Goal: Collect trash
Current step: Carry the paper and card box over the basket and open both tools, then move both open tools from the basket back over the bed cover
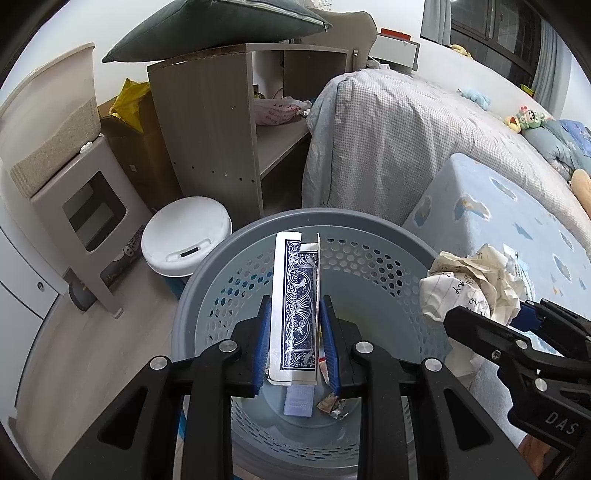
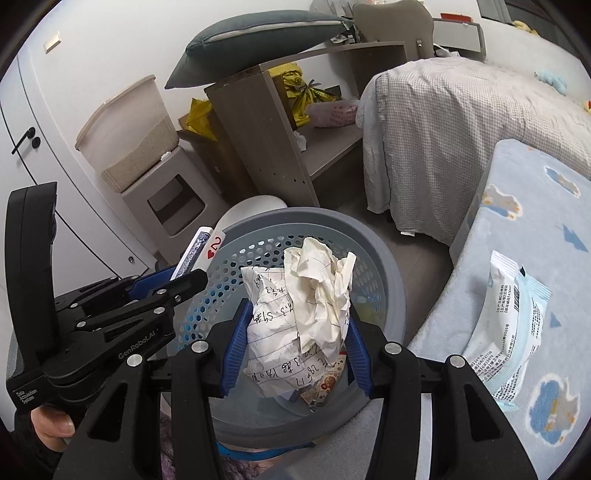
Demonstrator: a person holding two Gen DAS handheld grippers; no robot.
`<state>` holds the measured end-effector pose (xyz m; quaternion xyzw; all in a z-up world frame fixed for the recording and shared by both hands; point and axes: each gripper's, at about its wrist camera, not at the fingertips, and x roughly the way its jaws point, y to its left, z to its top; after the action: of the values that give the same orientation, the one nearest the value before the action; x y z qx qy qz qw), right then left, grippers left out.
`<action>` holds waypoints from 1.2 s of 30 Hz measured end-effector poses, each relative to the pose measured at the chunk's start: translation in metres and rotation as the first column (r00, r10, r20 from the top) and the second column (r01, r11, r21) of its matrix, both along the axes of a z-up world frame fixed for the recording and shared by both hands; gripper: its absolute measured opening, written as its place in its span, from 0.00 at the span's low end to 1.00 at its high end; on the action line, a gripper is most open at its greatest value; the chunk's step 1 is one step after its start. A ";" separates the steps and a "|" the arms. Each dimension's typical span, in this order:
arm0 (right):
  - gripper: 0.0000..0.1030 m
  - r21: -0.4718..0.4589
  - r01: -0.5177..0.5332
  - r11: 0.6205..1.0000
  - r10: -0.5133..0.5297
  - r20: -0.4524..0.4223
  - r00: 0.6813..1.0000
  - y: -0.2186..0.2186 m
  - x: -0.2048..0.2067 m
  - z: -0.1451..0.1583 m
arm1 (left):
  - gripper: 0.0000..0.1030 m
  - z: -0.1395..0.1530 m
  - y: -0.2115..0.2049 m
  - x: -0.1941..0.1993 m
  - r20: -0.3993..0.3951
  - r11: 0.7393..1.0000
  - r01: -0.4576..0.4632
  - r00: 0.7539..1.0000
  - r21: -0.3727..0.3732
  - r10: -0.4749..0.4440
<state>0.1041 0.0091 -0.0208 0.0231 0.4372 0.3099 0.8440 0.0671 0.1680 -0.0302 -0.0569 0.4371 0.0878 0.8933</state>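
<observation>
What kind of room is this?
Most likely a bedroom: a bed under a checked cover, soft toys on it, and a bedside shelf unit topped with a cushion.

Blue-patterned card box, grey perforated basket, cream, perhaps lined, paper.

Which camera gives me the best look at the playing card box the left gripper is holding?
The left wrist view: the playing card box stands upright between the left gripper's jaws over the gray basket, its blue patterned back facing the camera. The right wrist view shows only its top end, seen edge-on.
</observation>
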 end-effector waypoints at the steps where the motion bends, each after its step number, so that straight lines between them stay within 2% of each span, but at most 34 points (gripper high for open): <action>1: 0.48 0.004 0.002 1.000 -0.002 0.000 1.000 0.000 0.000 0.000 | 0.26 0.000 0.000 -0.001 0.002 1.000 -0.002 1.000 0.001 0.002; 3: 0.51 0.013 0.002 1.000 -0.002 0.003 1.000 -0.002 0.001 0.002 | 0.35 0.001 0.001 -0.002 0.005 1.000 -0.007 1.000 0.000 0.007; 5: 0.57 0.012 0.010 1.000 -0.010 0.017 1.000 -0.003 0.000 0.004 | 0.49 0.003 0.002 -0.003 0.014 1.000 -0.016 1.000 0.002 0.016; 10: 0.60 0.009 0.020 1.000 -0.021 0.035 0.999 -0.007 -0.001 0.008 | 0.58 0.004 0.006 -0.004 0.017 0.999 -0.033 0.999 0.000 0.033; 15: 0.60 0.007 0.026 1.000 -0.026 0.037 0.999 -0.008 -0.002 0.010 | 0.61 0.004 0.007 -0.005 0.016 0.999 -0.041 0.999 0.000 0.041; 36: 0.60 0.000 0.065 0.998 -0.065 0.055 0.996 -0.022 -0.016 0.015 | 0.64 0.007 0.006 -0.008 0.029 0.999 -0.042 0.999 0.010 0.041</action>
<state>0.0880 -0.0129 -0.0057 0.0283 0.4132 0.2823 0.8653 0.0594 0.1745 -0.0237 -0.0623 0.4225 0.1080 0.8977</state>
